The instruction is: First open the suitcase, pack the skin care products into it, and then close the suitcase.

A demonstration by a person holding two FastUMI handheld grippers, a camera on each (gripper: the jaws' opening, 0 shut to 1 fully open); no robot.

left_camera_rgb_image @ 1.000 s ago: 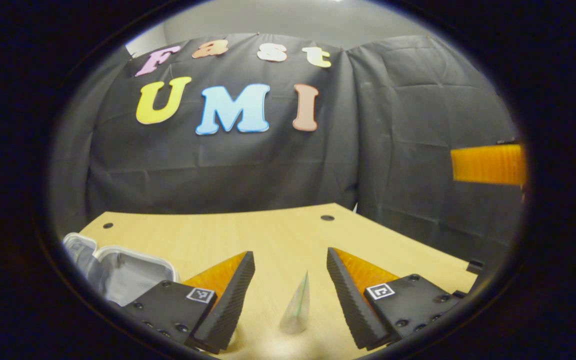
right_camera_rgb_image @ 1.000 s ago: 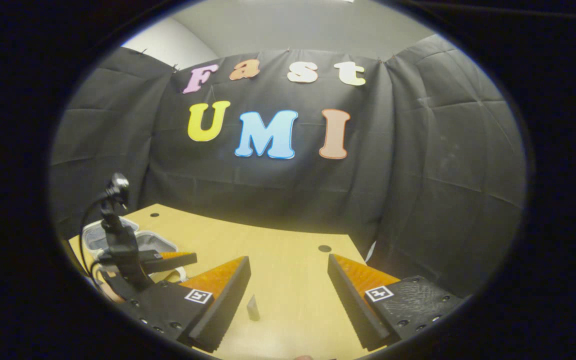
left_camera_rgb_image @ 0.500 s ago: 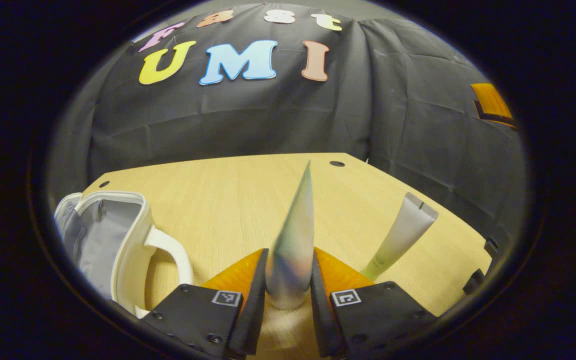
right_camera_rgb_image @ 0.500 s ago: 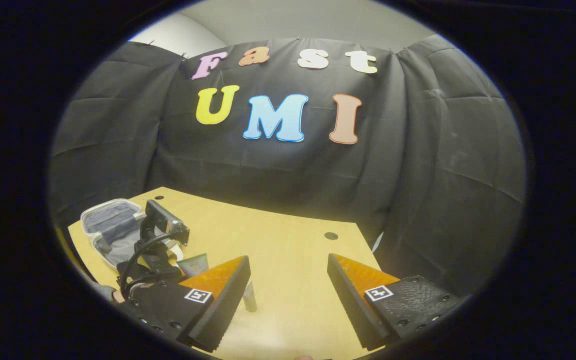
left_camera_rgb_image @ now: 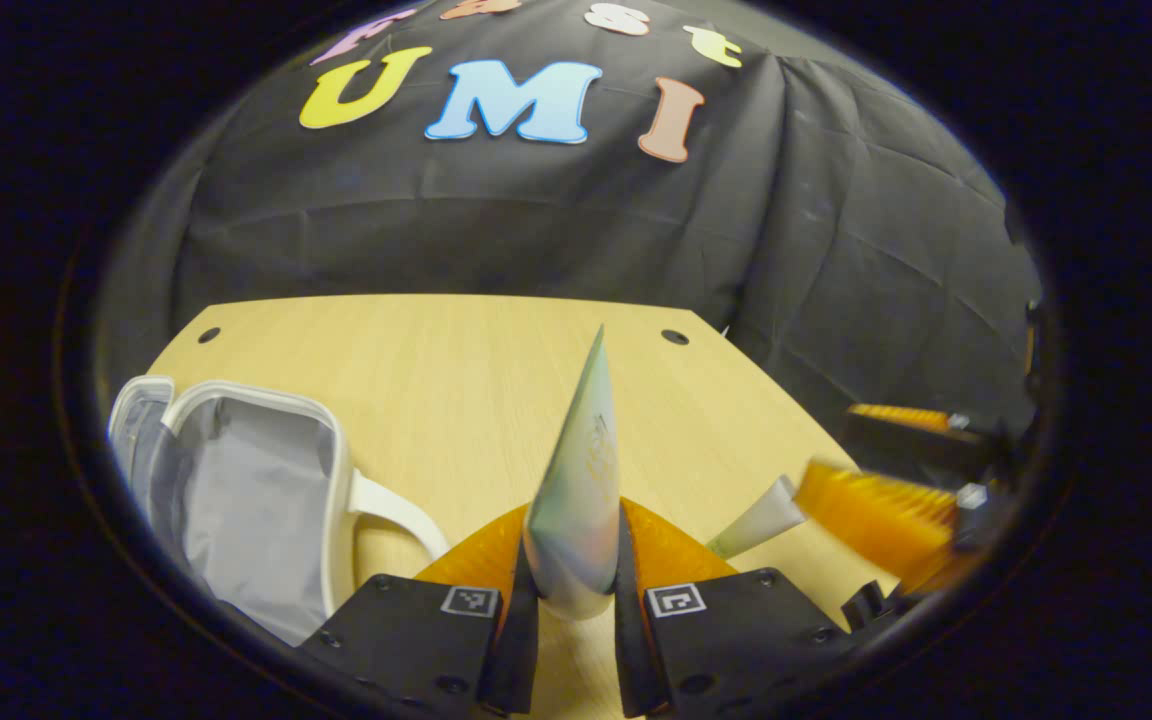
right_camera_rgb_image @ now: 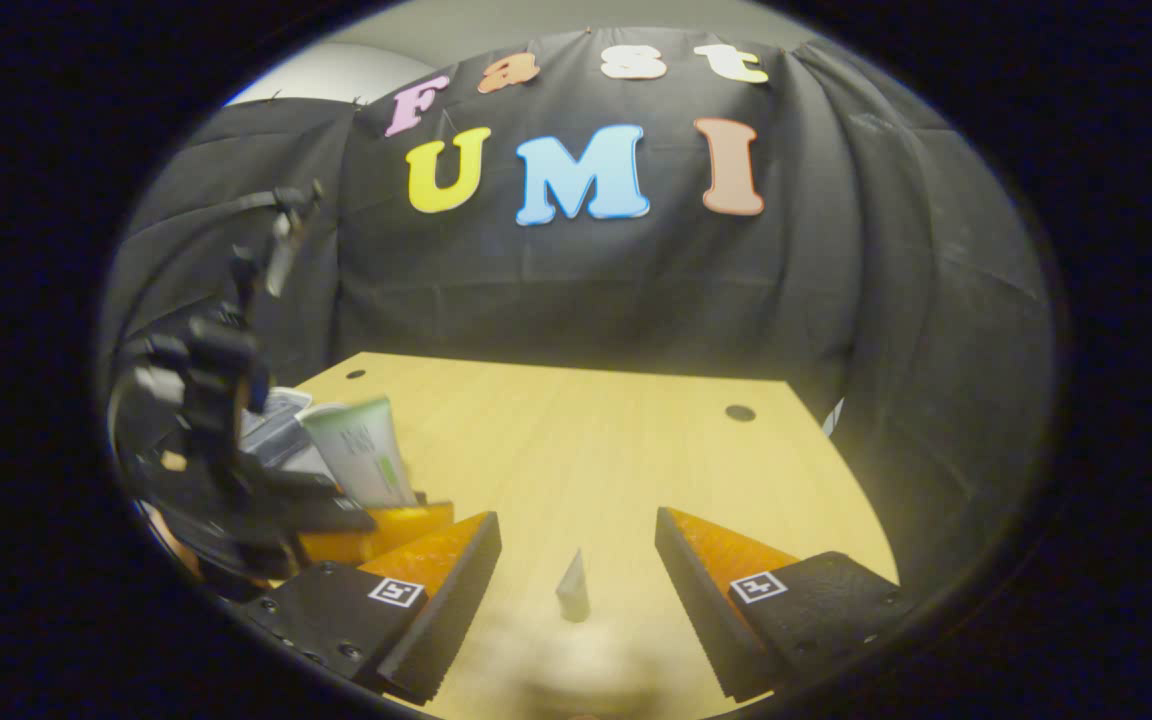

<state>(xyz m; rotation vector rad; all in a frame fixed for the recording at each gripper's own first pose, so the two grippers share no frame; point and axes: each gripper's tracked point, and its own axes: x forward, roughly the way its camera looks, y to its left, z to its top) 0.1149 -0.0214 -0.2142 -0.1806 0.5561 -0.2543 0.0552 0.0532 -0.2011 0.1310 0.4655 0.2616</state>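
My left gripper (left_camera_rgb_image: 576, 520) is shut on a pale skin care tube (left_camera_rgb_image: 581, 450) that stands up between its fingers, flat sealed end uppermost. In the right gripper view that gripper (right_camera_rgb_image: 376, 520) sits at the left with the same tube (right_camera_rgb_image: 356, 455) raised above the table. The white suitcase (left_camera_rgb_image: 236, 490) lies open at the left, grey lining showing, handle toward me. A second tube (left_camera_rgb_image: 761, 518) lies on the table to the right. My right gripper (right_camera_rgb_image: 576, 520) is open, and this second tube (right_camera_rgb_image: 573, 598) lies between its fingers. In the left gripper view the right gripper (left_camera_rgb_image: 886, 465) is blurred beside that tube.
The wooden table (left_camera_rgb_image: 416, 360) has small round holes near its far corners (left_camera_rgb_image: 674, 337). Black cloth walls close off the back and right. A cable and camera mount (right_camera_rgb_image: 226, 370) rise from the left gripper, with the suitcase (right_camera_rgb_image: 276, 420) behind them.
The left gripper closed on the first tube and lifted it. The right gripper came down and forward, so the second tube now lies between its open fingers.
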